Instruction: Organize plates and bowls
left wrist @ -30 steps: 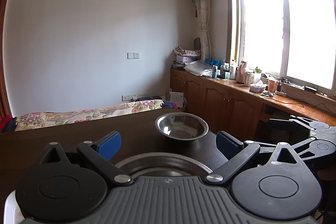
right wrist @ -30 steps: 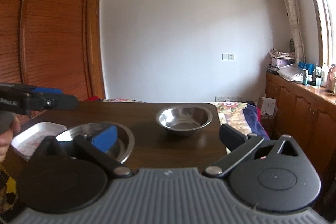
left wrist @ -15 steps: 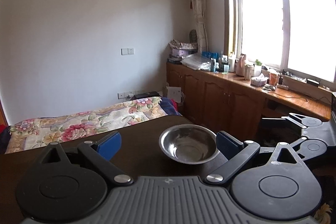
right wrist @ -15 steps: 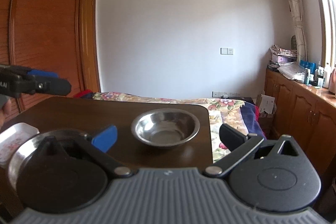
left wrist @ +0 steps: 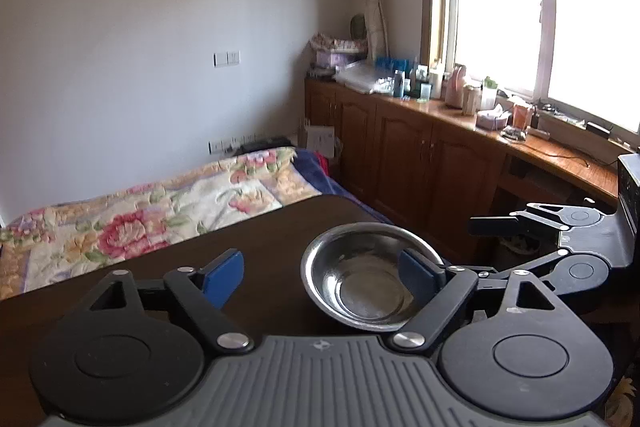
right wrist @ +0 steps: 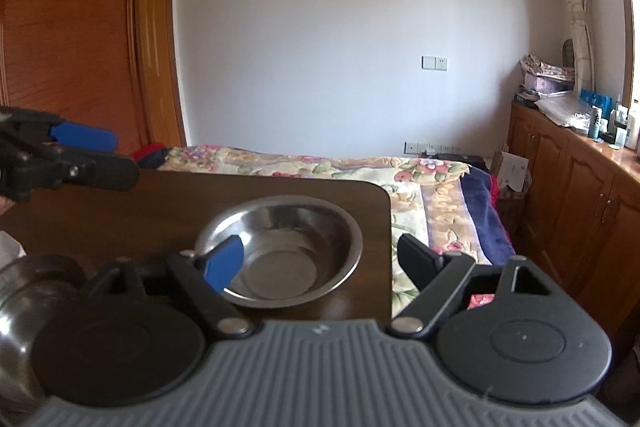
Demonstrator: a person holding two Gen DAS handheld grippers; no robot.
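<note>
Right gripper (right wrist: 320, 259): I see its jaws closing around the steel bowl (right wrist: 280, 251), pads not pressing.
Left gripper (left wrist: 320, 271): wide open, empty.
Worktop (right wrist: 160, 203): carries the bowl.

A silver steel bowl (right wrist: 280, 251) sits on a dark brown table (right wrist: 160, 203), beside a floral-patterned bedspread (left wrist: 132, 215).

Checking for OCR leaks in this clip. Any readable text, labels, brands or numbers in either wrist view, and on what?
No text reads in either view.
Bottles on the counter: labels too small and blurred.
Stacked boxes in the corner: print too blurred.
Claw bodies: only a small embossed mark, no letters.
Wall switch, bowl: no markings show.
</note>
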